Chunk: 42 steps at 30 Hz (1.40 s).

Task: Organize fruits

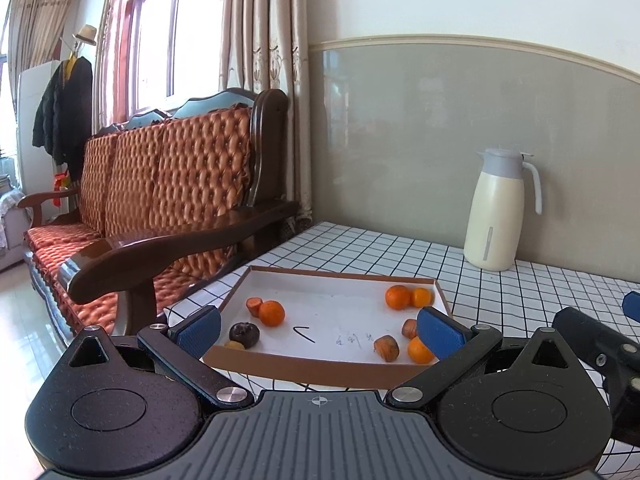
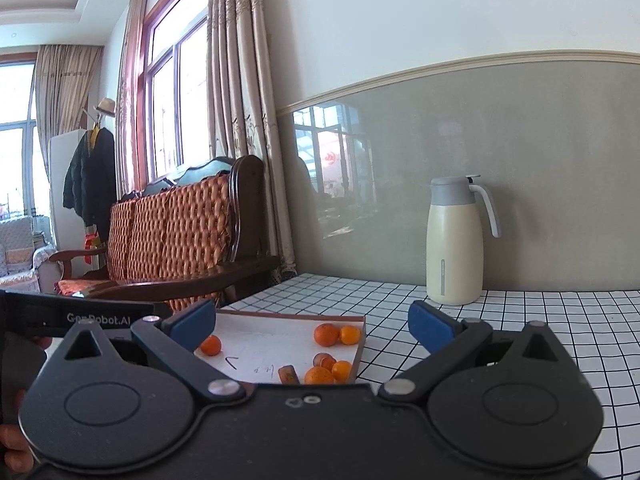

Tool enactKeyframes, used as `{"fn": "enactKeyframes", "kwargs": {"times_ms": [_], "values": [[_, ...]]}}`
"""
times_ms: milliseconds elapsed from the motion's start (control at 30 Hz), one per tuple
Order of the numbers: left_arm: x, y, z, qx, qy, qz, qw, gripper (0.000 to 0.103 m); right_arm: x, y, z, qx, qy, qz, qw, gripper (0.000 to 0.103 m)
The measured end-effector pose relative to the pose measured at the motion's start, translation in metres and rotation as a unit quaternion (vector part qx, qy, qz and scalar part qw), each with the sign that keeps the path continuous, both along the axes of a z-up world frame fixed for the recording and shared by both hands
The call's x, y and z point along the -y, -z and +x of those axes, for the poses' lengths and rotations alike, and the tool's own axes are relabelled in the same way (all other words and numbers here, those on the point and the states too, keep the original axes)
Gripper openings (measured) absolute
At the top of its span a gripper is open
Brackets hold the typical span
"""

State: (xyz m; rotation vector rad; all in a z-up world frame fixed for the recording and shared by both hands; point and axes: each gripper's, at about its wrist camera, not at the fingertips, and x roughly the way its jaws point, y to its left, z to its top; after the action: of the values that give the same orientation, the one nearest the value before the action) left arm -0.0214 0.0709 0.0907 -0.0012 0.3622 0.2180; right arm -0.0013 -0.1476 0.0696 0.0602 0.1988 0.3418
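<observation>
Left wrist view:
- Left hand-held gripper point(image 1: 320, 330): spread wide, blue pads apart, nothing between them.
- Tray point(image 1: 320, 372): shallow, white floor, brown rim, lay on the checked counter point(image 1: 520, 292) directly ahead of the fingers.
- Fruits, left group: an orange point(image 1: 271, 313) touched a brown cut piece point(image 1: 254, 305); a dark fruit point(image 1: 244, 335) sat just beside the left pad.
- Fruits, right group: two oranges point(image 1: 398, 297) in the far right corner; brown pieces and one orange point(image 1: 419, 351) near the right pad.
- Jug point(image 1: 496, 212): cream, far right, against the wall.
- Right hand-held gripper point(image 1: 600, 344): seen at right edge; opening could not be told here.

Right wrist view:
- Right hand-held gripper point(image 2: 312, 326): wide open, empty.
- Tray point(image 2: 360, 350): ahead, left of centre; fruit clustered along its right side.
- Left-hand unit point(image 2: 80, 316): at the left edge.
</observation>
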Motion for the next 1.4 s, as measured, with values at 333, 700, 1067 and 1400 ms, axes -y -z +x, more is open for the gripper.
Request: {"fn": "enactKeyframes", "kwargs": {"times_ms": [333,700,1067,1400], "values": [[-0.003,0.005,-0.001,-0.009,-0.003,0.003,1.0000,0.103,-0.006,0.001,0.004,-0.026,0.012,-0.010,1.000,0.097],[-0.008,-0.003,-0.019,0.010,-0.008,-0.001,0.9999,0.103,-0.012,-0.012,-0.011,-0.012,0.011,-0.017,1.000,0.097],[-0.019,-0.004,-0.023,0.015,-0.014,-0.016,0.9997,0.103,-0.017,-0.015,-0.010,-0.011,0.008,-0.019,1.000,0.097],[-0.026,0.003,-0.031,0.003,-0.026,-0.010,0.9996,0.103,-0.034,-0.011,-0.018,-0.010,-0.017,-0.050,0.999,0.097]]}}
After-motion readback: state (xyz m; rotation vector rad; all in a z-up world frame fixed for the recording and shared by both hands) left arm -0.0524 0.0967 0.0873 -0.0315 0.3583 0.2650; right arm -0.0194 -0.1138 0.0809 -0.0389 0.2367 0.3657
